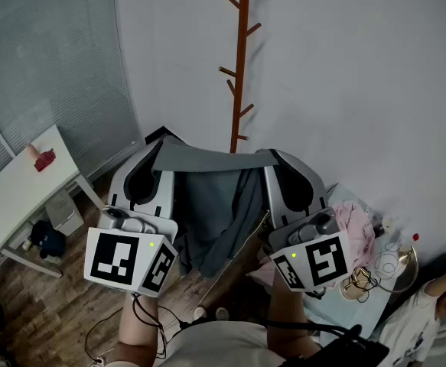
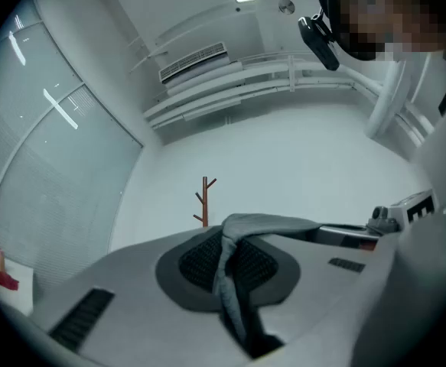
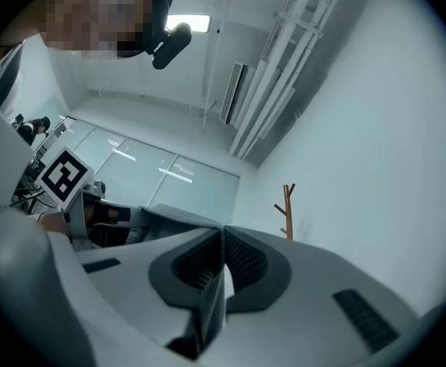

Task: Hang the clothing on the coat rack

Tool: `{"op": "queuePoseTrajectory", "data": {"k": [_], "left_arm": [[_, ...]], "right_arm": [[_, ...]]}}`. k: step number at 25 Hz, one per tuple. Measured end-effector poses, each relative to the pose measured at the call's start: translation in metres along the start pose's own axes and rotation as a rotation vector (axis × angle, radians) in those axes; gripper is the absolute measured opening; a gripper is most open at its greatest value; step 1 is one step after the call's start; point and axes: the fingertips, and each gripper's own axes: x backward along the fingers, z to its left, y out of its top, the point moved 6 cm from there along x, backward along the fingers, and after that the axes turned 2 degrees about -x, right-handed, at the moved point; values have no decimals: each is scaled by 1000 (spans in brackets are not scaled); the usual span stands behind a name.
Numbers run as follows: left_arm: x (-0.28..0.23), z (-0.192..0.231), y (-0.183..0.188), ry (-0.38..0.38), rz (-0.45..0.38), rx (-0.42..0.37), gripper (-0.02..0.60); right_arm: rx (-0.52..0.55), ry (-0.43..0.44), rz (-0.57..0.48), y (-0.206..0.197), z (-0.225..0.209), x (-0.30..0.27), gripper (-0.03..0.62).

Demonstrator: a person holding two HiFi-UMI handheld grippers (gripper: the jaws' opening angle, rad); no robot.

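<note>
Grey garment point(image 1: 213, 205) hangs spread between left gripper point(image 1: 157, 150) and right gripper point(image 1: 277, 159), both jaws clamped on its top edge, facing the rack point(image 1: 241, 67).

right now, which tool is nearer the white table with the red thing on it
Left. The left tool hangs just right of the white table in the head view; the right tool is farther, across the grey garment both clamp.
</note>
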Motion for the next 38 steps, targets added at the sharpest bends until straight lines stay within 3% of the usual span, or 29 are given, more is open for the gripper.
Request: {"op": "queuePoseTrajectory", "data": {"k": [9, 14, 22, 31, 38], "left_arm": [[-1, 0, -3, -33, -7, -4, 32], [-1, -2, -13, -98, -7, 11, 32], [0, 0, -34, -128, -3, 18, 32], [-44, 12, -55, -109, -29, 39, 32], [-97, 33, -56, -89, -93, -52, 32]], "right_arm": [[-19, -21, -12, -1, 1, 0, 23], [-56, -75, -5, -9, 4, 4, 23], [-25, -136, 31, -24, 8, 10, 23], [-38, -178, 3, -48, -22, -20, 23], [-30, -165, -42, -67, -57, -69, 23]]}}
